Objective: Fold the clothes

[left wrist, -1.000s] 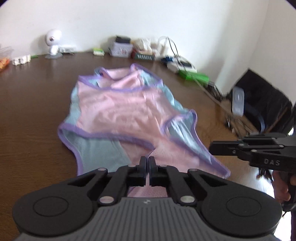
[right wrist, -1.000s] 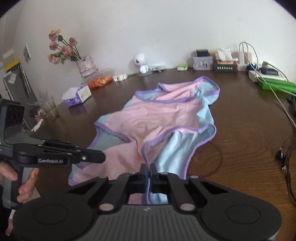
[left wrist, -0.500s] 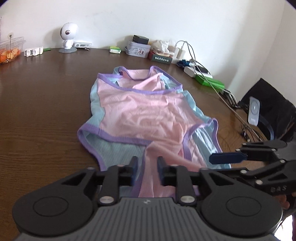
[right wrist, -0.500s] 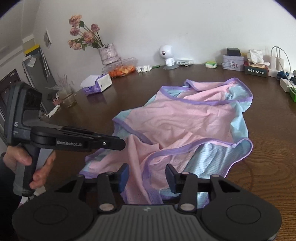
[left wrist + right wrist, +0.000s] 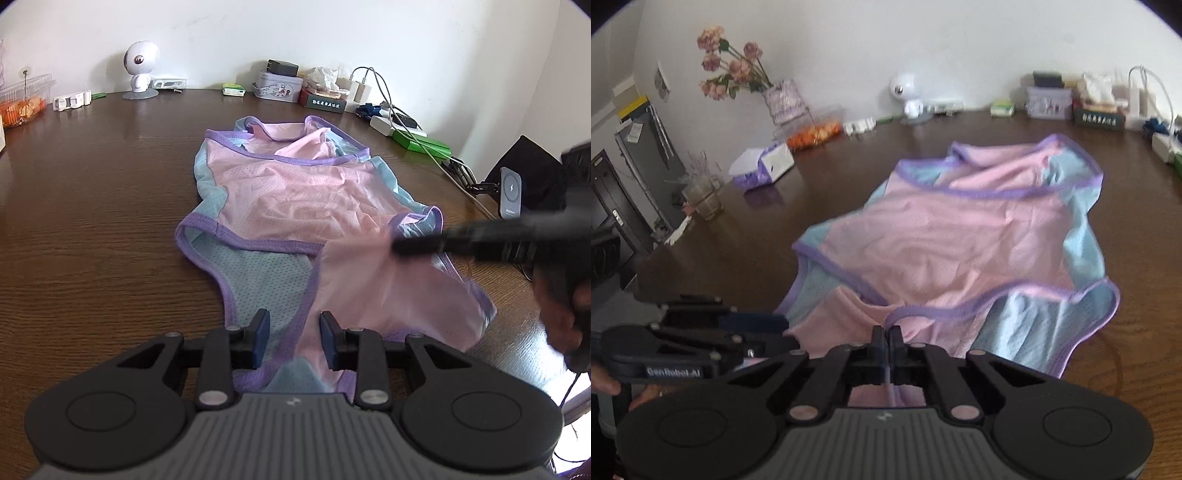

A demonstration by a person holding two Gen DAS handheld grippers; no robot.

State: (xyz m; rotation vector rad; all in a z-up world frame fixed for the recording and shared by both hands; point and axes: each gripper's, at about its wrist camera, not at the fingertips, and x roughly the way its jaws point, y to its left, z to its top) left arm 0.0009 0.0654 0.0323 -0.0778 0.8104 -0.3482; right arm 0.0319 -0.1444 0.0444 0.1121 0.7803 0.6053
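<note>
A pink and light-blue mesh garment point(image 5: 303, 199) with purple trim lies spread on the brown wooden table point(image 5: 92, 221); it also shows in the right wrist view point(image 5: 953, 243). My left gripper point(image 5: 294, 338) is open, its jaws straddling the near purple-trimmed edge of the cloth. My right gripper point(image 5: 887, 341) is shut on the near edge of the garment, with pink cloth pinched between its fingers. The right gripper shows blurred at the right of the left wrist view point(image 5: 417, 245), lifting a pink flap. The left gripper shows at the lower left of the right wrist view point(image 5: 768, 332).
At the table's far edge stand a white robot-shaped camera point(image 5: 138, 70), a tin box point(image 5: 277, 86), chargers and cables point(image 5: 388, 114) and a green box point(image 5: 424, 142). A tissue pack point(image 5: 762, 166), a flower vase point(image 5: 783, 99) and a snack container point(image 5: 812, 131) stand on the left.
Both grippers opened and let go of the cloth half a second ago. The right gripper has now shut again on the near edge. The left gripper has opened wider.
</note>
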